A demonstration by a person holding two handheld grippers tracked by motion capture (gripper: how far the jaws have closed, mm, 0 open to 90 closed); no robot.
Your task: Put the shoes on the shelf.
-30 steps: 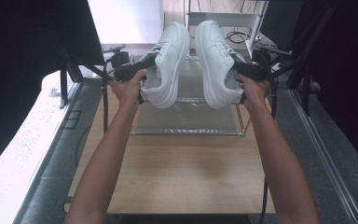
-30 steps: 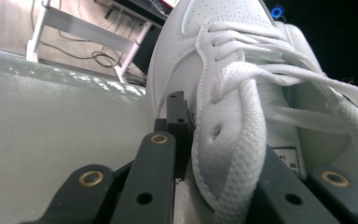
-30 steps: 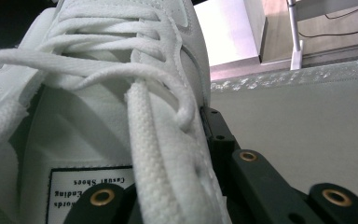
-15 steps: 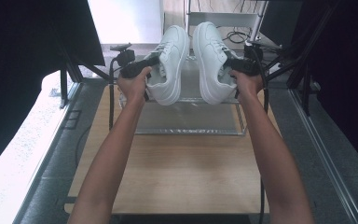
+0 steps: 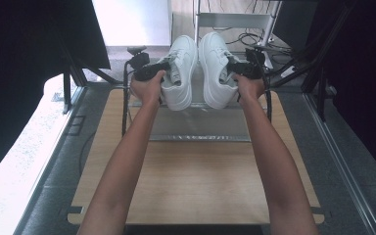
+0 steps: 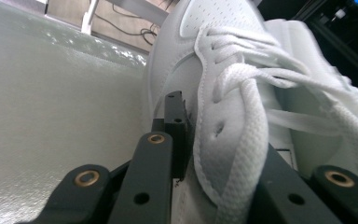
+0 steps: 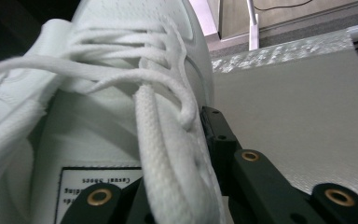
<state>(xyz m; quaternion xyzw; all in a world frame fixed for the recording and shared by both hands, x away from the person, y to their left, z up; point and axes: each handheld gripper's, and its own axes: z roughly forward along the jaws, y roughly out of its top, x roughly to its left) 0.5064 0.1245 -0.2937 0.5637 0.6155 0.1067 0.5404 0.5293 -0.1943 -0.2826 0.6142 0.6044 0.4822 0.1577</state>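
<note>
Two white lace-up sneakers hang side by side above the far end of the table, toes pointing away. My left gripper [image 5: 162, 77] is shut on the side wall of the left sneaker [image 5: 182, 73], with one jaw outside and one inside the opening. In the left gripper view my left gripper [image 6: 214, 154] pinches that left sneaker [image 6: 223, 88] beside the laces. My right gripper [image 5: 233, 74] is shut the same way on the right sneaker [image 5: 214, 68]. The right gripper view shows my right gripper [image 7: 172, 158] clamping the right sneaker [image 7: 116, 116], whose insole label is visible.
A grey textured mat [image 5: 200, 128] lies on the far half of the wooden table [image 5: 196, 181], under the shoes; the mat [image 6: 51, 116] is also in the left gripper view. Black frame posts and cables stand at both far corners. A metal shelf [image 5: 235, 19] stands beyond the table.
Both hands have carried the sneakers farther away and inward, so the two shoes now hang close together. Both grips stay the same.
</note>
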